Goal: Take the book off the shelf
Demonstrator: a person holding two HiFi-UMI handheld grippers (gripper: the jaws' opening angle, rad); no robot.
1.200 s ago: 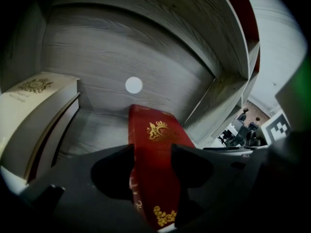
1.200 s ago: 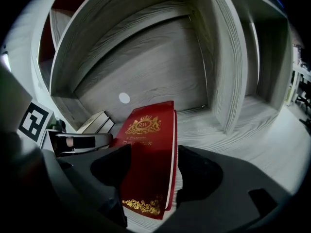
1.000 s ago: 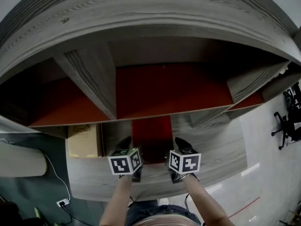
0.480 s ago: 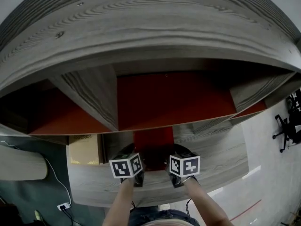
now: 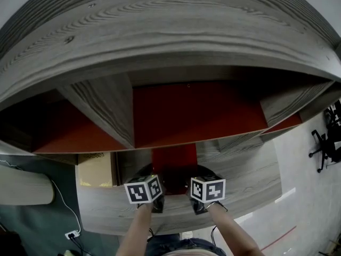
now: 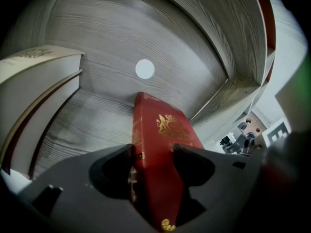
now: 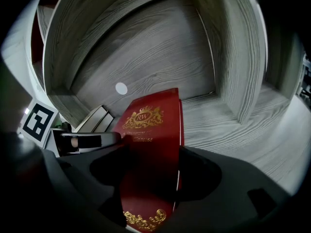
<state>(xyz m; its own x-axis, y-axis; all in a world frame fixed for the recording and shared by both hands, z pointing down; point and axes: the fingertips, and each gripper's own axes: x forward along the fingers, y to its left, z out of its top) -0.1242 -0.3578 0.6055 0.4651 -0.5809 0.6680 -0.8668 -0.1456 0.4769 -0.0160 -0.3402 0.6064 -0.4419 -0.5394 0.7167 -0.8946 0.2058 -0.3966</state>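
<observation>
both your left gripper (image 6: 153, 154) and right gripper (image 7: 150, 152) are clamped on the red book (image 5: 174, 161), at the mouth of the lower shelf (image 5: 240, 167) bay. you're mid-removal; next, draw it straight back toward you, evenly.

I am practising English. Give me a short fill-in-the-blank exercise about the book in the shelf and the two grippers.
The cover of the book is ___.
Its ornaments are printed in ___.
The left gripper and the right gripper each have it between their ___.
Missing words: red; gold; jaws.
</observation>
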